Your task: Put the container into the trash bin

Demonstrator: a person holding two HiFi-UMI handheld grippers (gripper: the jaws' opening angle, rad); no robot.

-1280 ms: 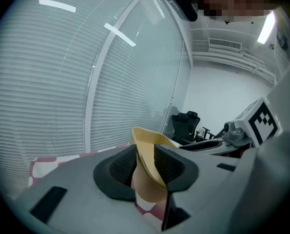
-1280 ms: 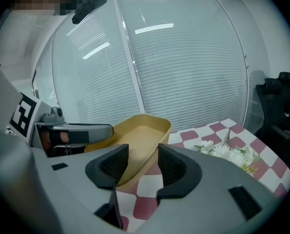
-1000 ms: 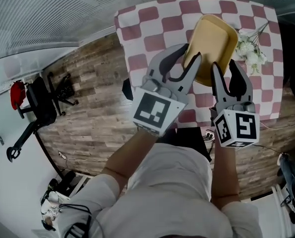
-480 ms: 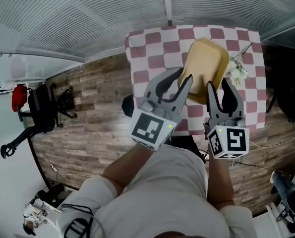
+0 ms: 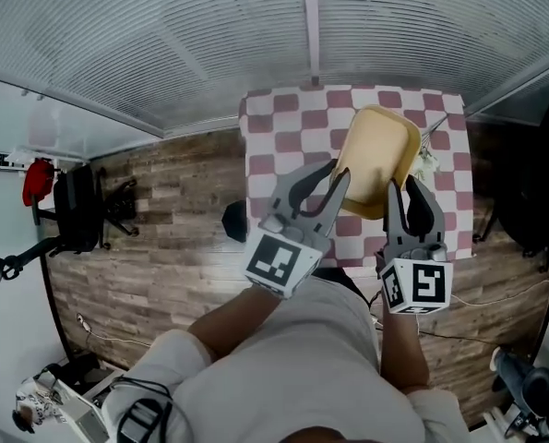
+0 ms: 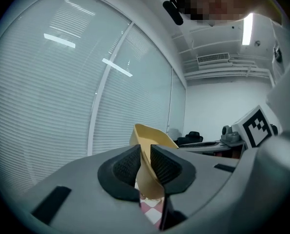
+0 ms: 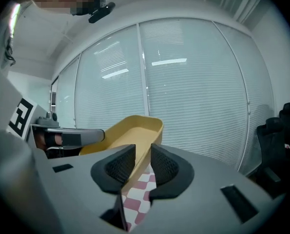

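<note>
A shallow yellow container (image 5: pixel 377 150) hangs in the air above the checkered table (image 5: pixel 283 127), carried between both grippers. My left gripper (image 5: pixel 337 181) pinches its left rim, and the jaws are closing with the thin yellow wall (image 6: pixel 152 135) pressed between the black pads (image 6: pixel 127 164). My right gripper (image 5: pixel 405 192) pinches the near right rim, its jaws closing too, with the container's wall (image 7: pixel 130 130) between its pads (image 7: pixel 120 165). The inside of the container looks empty. No trash bin can be made out for certain.
White flowers (image 5: pixel 428 160) lie on the table's right edge. A dark round object (image 5: pixel 230 220) sits on the wooden floor left of the table. A black office chair (image 5: pixel 71 210) stands far left. A window wall with blinds (image 5: pixel 302 26) runs behind the table.
Both grippers have risen with the container, so the table looks smaller and lower. The jaws of each have narrowed onto the container's rim.
</note>
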